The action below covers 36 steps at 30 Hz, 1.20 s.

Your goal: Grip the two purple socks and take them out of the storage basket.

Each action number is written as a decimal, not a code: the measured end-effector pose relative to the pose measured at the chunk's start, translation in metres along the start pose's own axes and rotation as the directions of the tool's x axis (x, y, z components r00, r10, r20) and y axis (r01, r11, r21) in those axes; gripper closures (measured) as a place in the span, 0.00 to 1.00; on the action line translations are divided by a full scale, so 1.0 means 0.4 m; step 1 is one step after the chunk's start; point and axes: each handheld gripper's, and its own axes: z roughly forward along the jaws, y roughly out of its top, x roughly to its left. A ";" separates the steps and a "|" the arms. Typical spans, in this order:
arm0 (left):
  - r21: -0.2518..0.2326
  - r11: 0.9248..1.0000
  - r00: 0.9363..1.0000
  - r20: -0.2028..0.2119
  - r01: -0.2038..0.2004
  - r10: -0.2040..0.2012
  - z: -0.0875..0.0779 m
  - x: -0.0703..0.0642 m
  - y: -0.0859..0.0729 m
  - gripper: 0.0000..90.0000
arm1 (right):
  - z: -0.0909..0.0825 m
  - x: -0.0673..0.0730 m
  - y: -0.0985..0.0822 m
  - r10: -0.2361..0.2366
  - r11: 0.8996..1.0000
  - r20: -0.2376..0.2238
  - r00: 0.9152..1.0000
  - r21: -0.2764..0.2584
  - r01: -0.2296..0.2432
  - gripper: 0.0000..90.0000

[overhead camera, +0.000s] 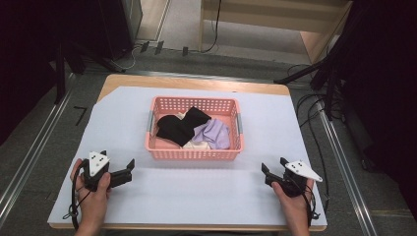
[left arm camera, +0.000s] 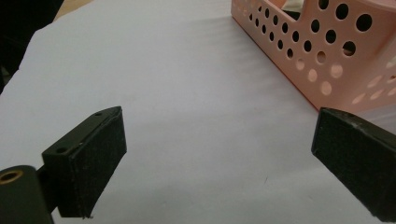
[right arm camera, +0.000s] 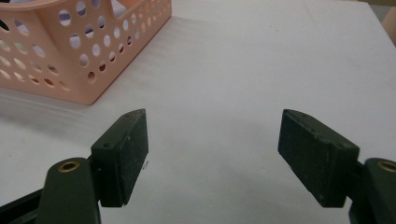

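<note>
— White table cover (overhead camera: 196,191) ahead; where's the pink basket (overhead camera: 194,153)?
— Twelve o'clock, clothes (overhead camera: 184,129) inside.
— Your claws?
— My left gripper (overhead camera: 129,170) and right gripper (overhead camera: 268,175) gape wide, empty. Nothing begun, I judge; next, reach in.

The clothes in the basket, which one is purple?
The purple cloth at the basket's right side; the others are black or cream.
</note>
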 end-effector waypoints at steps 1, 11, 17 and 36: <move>0.000 1.000 1.000 0.000 0.000 0.000 0.000 0.000 0.000 0.04 | -0.001 0.000 0.000 -0.012 1.000 -0.001 1.000 -0.006 0.012 0.28; 0.006 1.000 0.999 0.024 0.028 -0.028 0.002 0.008 0.001 0.04 | -0.008 0.017 0.002 -0.044 0.999 -0.012 0.999 -0.004 0.044 0.29; 0.017 1.000 0.999 0.032 0.015 -0.015 0.006 0.006 0.002 0.04 | -0.029 0.026 0.048 -0.012 0.999 -0.047 0.999 -0.052 0.009 0.30; -0.019 1.000 0.999 0.034 -0.020 0.021 -0.003 -0.001 -0.003 0.07 | 0.032 0.157 0.197 -0.060 0.995 -0.161 0.985 -0.084 0.047 0.41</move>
